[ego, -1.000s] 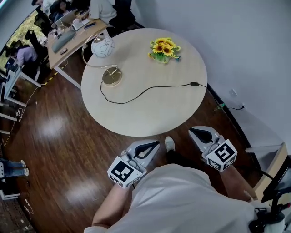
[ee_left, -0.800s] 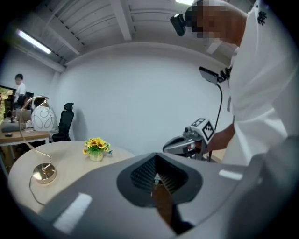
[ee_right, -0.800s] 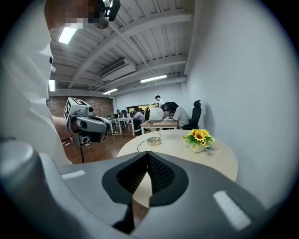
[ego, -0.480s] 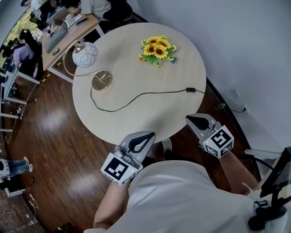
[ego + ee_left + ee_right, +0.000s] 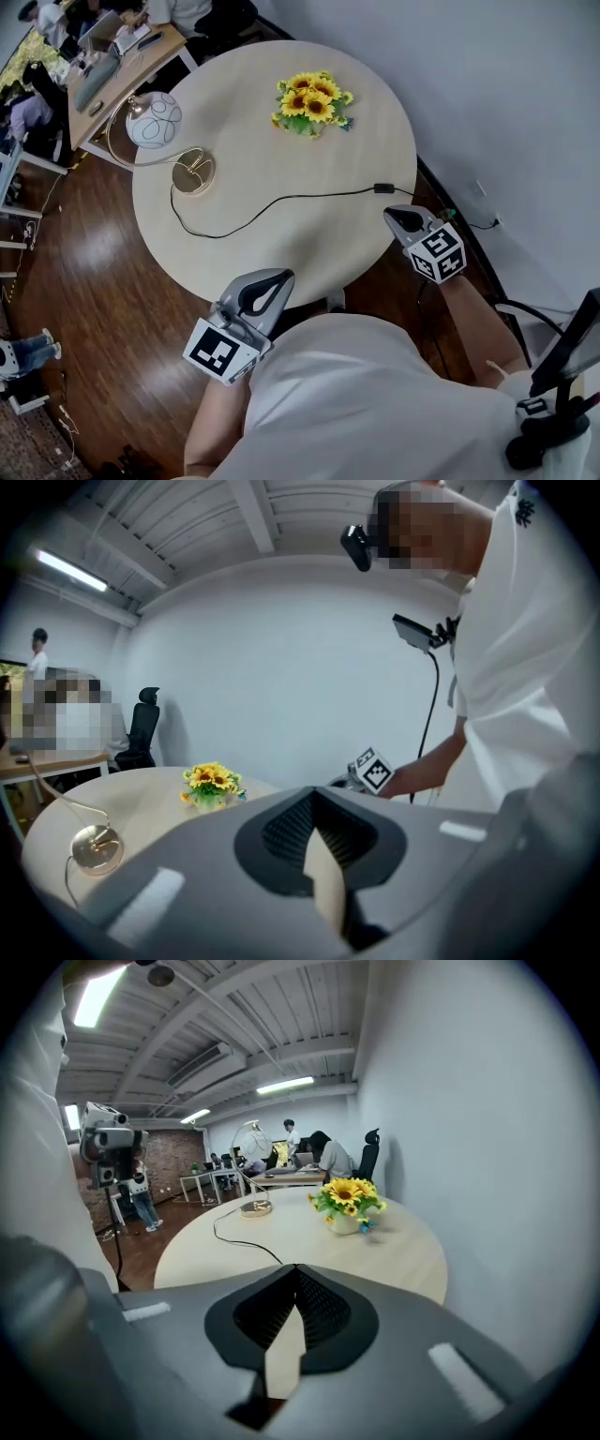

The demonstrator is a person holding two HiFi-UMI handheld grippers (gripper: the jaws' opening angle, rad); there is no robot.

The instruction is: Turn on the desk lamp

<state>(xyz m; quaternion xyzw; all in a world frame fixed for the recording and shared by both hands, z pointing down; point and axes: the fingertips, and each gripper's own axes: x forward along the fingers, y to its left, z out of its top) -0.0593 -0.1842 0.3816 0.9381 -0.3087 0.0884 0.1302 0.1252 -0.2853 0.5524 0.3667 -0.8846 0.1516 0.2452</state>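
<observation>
The desk lamp has a white globe shade (image 5: pixel 154 120), a thin gold arc and a round gold base (image 5: pixel 192 174) at the far left of the round table (image 5: pixel 309 244). Its black cord (image 5: pixel 281 199) runs across the top to an inline switch (image 5: pixel 383 188) near the right edge. My left gripper (image 5: pixel 265 289) is shut and empty at the table's near edge. My right gripper (image 5: pixel 405 220) is shut and empty, close beside the switch. The lamp base (image 5: pixel 94 847) appears in the left gripper view; base and cord (image 5: pixel 253 1207) appear in the right gripper view.
A small pot of sunflowers (image 5: pixel 310 103) stands at the table's far side. A white wall (image 5: pixel 506 112) runs close along the right. Desks with people and laptops (image 5: pixel 112 47) stand beyond the lamp. Dark wood floor (image 5: pixel 103 309) surrounds the table.
Both grippers have come forward toward the table. The right one moved from below the table edge up beside the cord switch; the left one reached the near edge.
</observation>
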